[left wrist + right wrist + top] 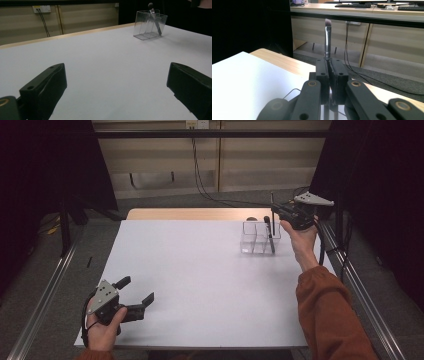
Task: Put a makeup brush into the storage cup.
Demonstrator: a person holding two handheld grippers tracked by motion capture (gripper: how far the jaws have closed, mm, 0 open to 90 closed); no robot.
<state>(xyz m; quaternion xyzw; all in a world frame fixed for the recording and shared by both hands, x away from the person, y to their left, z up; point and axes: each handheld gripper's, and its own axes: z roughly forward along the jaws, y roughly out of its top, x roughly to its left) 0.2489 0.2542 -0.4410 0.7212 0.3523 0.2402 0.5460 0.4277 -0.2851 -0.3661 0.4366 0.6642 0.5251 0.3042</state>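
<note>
Right gripper (276,210) clamped on a makeup brush (327,40), above the clear organizer (252,240).
Brush upright, bristles up, jaws pinched tight on its handle. A second, dark brush (269,232) leans in the organizer's right compartment. Left gripper (136,293) at the table's (200,285) near-left corner, jaws wide apart, empty.

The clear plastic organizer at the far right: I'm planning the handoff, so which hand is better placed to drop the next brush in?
Right. The right gripper holds a slim makeup brush above the clear plastic organizer; the left gripper sits open at the near left.
</note>
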